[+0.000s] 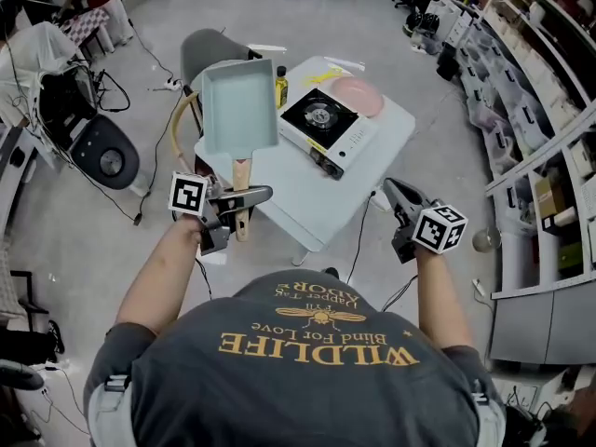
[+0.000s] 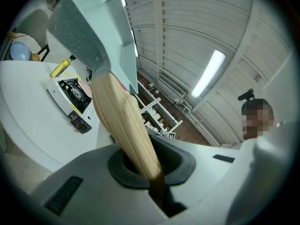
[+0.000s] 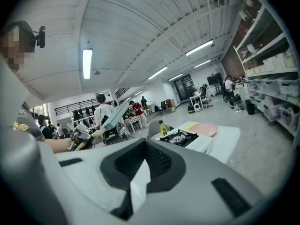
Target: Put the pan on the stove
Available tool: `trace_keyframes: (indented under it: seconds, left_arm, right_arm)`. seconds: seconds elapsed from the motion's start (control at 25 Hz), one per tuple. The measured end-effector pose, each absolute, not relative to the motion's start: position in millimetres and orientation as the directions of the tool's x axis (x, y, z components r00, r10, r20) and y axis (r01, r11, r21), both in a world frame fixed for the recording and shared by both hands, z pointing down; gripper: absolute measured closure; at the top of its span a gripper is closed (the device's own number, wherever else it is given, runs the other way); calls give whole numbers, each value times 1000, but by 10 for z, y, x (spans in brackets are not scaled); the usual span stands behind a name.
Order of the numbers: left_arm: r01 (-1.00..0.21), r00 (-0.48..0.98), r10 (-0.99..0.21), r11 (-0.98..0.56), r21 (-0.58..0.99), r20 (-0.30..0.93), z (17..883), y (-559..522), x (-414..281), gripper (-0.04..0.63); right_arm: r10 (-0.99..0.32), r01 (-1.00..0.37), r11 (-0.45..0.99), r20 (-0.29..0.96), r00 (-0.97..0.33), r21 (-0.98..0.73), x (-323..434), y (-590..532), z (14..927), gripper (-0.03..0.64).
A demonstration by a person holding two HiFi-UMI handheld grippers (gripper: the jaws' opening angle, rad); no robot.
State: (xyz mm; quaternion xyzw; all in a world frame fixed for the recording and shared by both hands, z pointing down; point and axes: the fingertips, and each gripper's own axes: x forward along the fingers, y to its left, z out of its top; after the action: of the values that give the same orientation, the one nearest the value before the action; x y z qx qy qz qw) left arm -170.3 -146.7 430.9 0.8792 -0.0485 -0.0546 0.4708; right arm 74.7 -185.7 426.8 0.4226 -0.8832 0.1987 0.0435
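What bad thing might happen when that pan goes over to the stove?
The light blue-green rectangular pan hangs in the air, held only by its wooden handle in the left gripper, so it might tip or slip. Swinging it to the white portable gas stove might knock the small yellow bottle standing beside it.
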Motion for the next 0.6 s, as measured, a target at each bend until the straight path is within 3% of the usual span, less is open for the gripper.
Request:
trace_keyframes:
  seconds: [0.36, 0.6]
  left_arm:
    - [-117, 968, -251, -533, 838, -25, 4307, -2197, -747, 577]
    - [-138, 965, -261, -502, 854, 3, 4398, -2538, -288, 577]
  right_arm:
    - [-629, -654, 682, 194, -753, -329, 1433, -3033, 4251, 617]
    - [-578, -610, 712, 204, -790, -347, 1659, -3634, 4434, 617]
